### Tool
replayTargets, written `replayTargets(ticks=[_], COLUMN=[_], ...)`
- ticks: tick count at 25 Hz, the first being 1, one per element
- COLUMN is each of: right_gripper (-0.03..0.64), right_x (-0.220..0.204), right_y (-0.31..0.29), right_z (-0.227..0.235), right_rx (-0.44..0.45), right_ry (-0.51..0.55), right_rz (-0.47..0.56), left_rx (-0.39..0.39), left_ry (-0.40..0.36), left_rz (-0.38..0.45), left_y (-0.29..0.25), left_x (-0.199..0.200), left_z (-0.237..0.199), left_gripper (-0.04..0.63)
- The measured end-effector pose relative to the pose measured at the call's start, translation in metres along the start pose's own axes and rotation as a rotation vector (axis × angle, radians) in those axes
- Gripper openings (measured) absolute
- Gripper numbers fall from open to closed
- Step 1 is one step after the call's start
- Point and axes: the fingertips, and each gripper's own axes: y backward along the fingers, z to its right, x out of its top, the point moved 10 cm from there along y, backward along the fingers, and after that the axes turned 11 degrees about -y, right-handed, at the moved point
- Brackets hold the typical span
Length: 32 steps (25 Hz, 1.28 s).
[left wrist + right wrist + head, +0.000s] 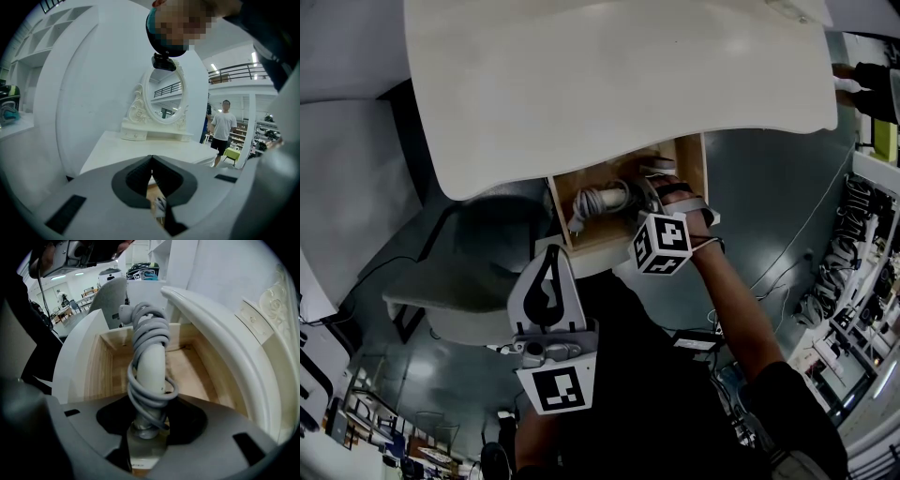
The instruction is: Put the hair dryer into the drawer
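Observation:
The white hair dryer [600,199], its grey cord wound round the handle, hangs inside the open wooden drawer [692,157] under the table top. My right gripper [661,190] points steeply down into the drawer, shut on the dryer's body. In the right gripper view the hair dryer [149,366] sticks out from between the jaws of the right gripper [149,425], above the drawer's bare floor [190,373]. My left gripper [551,258] stays outside, in front of the drawer at lower left. In its own view the left gripper [151,161] is shut with nothing in it.
The white dressing table top [609,84] overhangs the back of the drawer. An oval mirror [164,101] stands on it. A grey chair [450,300] sits at the left. Cables [834,281] lie on the floor at the right. A person [223,126] stands far off.

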Motion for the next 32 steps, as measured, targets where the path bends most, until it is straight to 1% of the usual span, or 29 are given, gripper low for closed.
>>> replayTargets(ticks=[5, 13, 20, 32], right_gripper=[0.195, 0.195, 0.195, 0.198], right_x=[0.004, 0.000, 0.003, 0.006], right_y=[-0.005, -0.013, -0.024, -0.032], right_z=[-0.001, -0.004, -0.008, -0.009], right_rx=[-0.001, 0.005, -0.007, 0.005], right_ry=[0.025, 0.142, 0.228, 0.254], right_rz=[-0.031, -0.151, -0.230, -0.276], left_rx=[0.002, 0.011, 0.019, 0.027], left_ry=[0.002, 0.000, 0.007, 0.015], left_rz=[-0.001, -0.007, -0.010, -0.020], left_y=[-0.002, -0.003, -0.006, -0.005], left_x=[-0.001, -0.003, -0.005, -0.011], left_z=[-0.001, -0.002, -0.001, -0.003], left_gripper=[0.023, 0.023, 0.023, 0.023])
